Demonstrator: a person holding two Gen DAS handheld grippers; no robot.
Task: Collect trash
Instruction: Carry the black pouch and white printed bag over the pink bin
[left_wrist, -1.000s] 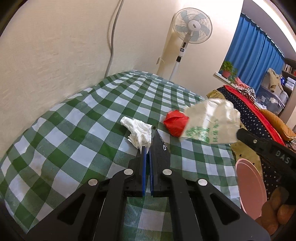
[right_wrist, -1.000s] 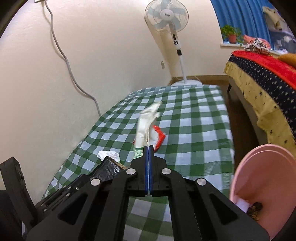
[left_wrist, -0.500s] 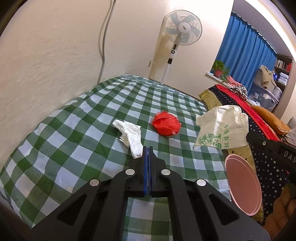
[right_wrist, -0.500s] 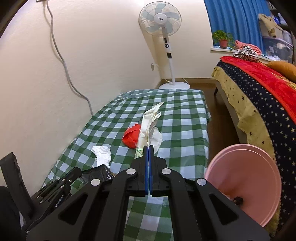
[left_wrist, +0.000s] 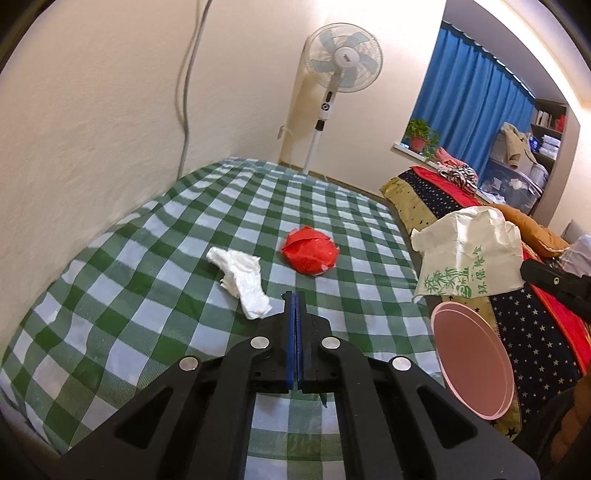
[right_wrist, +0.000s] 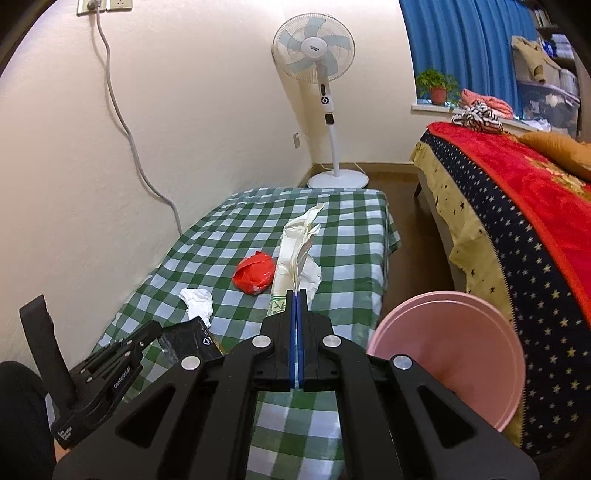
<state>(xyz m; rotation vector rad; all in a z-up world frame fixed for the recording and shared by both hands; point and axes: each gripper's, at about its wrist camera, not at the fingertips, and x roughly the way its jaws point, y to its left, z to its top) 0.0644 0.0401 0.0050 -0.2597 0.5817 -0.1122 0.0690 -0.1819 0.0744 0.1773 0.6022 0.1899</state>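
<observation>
Home bedroom: bed (right_wrist: 517, 192), standing fan (right_wrist: 314, 48), blue curtains (left_wrist: 476, 114).

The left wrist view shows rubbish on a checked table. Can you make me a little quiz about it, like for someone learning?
1. True or false: the crumpled red plastic wrapper lies on the green-and-white checked tablecloth.
2. Pick one. The right gripper is shut on: A) a banana peel, B) a crumpled cream paper bag with green print, C) a blue cup.
3. How many pieces of rubbish lie loose on the cloth?

Key: 1 true. 2 B. 3 two: the red wrapper and the crumpled white tissue.
</observation>
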